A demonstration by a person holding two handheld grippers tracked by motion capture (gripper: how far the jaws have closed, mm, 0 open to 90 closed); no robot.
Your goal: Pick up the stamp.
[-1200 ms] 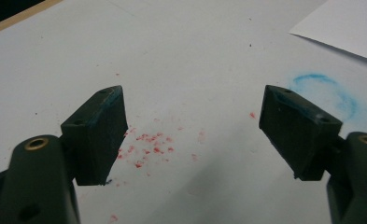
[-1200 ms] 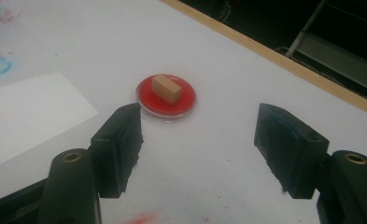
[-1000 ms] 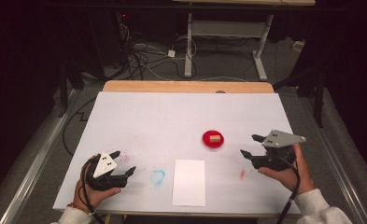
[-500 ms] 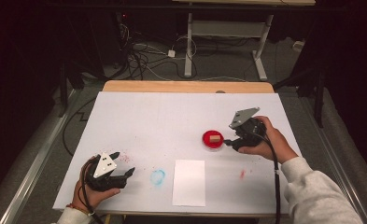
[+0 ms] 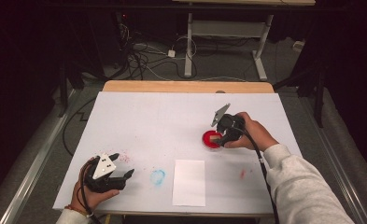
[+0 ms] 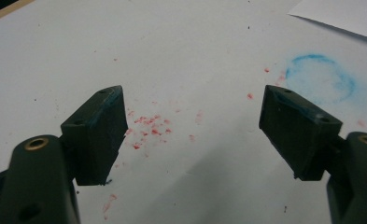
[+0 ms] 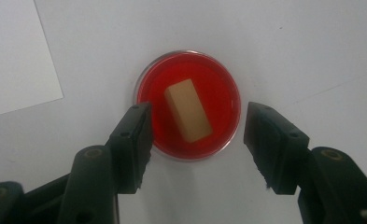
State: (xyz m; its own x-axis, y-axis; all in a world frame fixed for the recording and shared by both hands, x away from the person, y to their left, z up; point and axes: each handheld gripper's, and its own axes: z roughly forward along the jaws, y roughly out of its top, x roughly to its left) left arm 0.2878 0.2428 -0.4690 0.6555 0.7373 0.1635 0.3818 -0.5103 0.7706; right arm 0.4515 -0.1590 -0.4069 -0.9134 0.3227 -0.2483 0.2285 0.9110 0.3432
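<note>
The right gripper (image 5: 217, 138) has been carried in from the table's right edge, where it was seen a second earlier, and is now poised over the red dish (image 5: 212, 140), while the left gripper (image 5: 121, 164) has been kept where it was near the front left corner. The right jaws have just been closing, yet a clear gap is left: in the right gripper view the block (image 7: 188, 110) is seen lying tilted in the dish (image 7: 189, 105), framed between the two jaws with neither pad pressed on it, so nothing is gripped. From this it may be judged that a pick of the block is being lined up and that the grasp itself is not yet made; a further descent and squeeze would be called for. The left jaws are held wide apart over bare sheet, with nothing between them, as is shown in the left gripper view (image 6: 193, 121). The dish is placed right of centre on the white-covered table (image 5: 139, 116), well apart from the left gripper. By count, there are two grippers, one dish, one block, and one sheet of paper (image 5: 189, 182) lying near the front edge. One blue ring stain (image 5: 158, 177) is marked just left of the paper, one patch of red specks (image 5: 124, 158) beside the left gripper, and one reddish smear (image 5: 242, 173) right of the paper.
</note>
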